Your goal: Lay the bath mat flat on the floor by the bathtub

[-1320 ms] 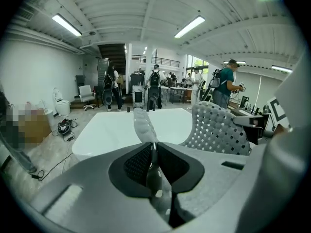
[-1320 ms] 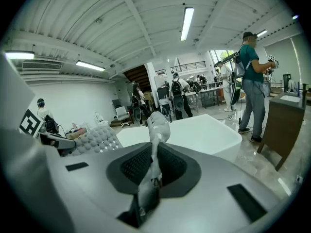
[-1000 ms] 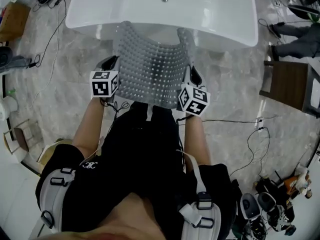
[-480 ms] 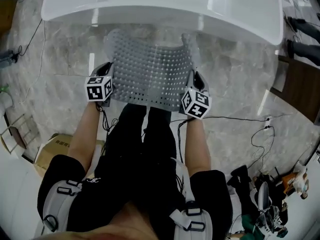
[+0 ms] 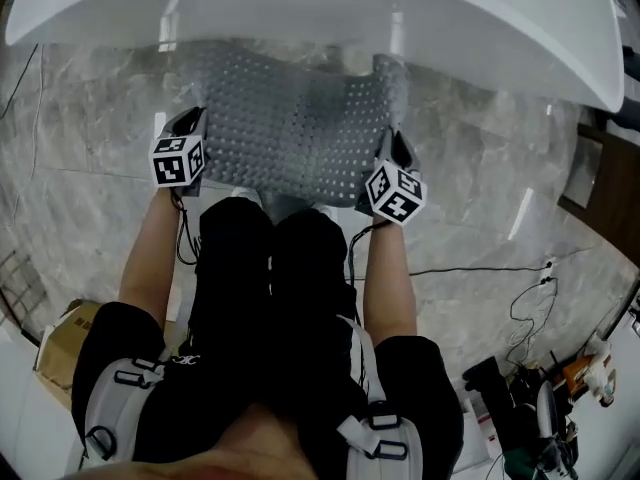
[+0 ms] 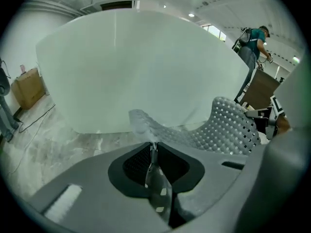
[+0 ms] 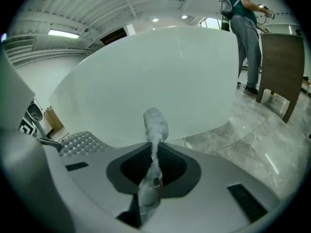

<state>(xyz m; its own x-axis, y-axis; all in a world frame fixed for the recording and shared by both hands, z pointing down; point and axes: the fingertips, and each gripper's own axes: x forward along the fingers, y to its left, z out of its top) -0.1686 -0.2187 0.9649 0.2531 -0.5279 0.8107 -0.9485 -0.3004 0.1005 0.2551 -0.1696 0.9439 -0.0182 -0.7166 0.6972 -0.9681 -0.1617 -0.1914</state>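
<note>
Grey perforated rubber fills the upper middle of the head view. The bath mat (image 5: 295, 133) is spread between the two grippers above the marble floor (image 5: 90, 178), its far edge close under the rim of the white bathtub (image 5: 300, 13). The left gripper (image 5: 190, 120) has the mat's left edge and the right gripper (image 5: 398, 146) has its right edge. I cannot tell from here whether any of it touches the floor yet.

In the left gripper view the jaws are squeezed together on a thin fold of the mat's edge at lower centre. The sheet sags away to the right of the frame, then curls upward in front of the tub wall.

In the right gripper view the jaws stand narrow, clamped on a corner of the mat. A limp tuft of it pokes up at frame centre, and the bobbled surface shows at lower left.

It looks light, soft and floppy, so it droops wherever it is unsupported and its corners tend to curl. The two side edges, held well apart, seem the right places to grip, since keeping it taut should let it settle flat. Rubber probably clings to the marble, so dragging it might bunch it up.
</note>
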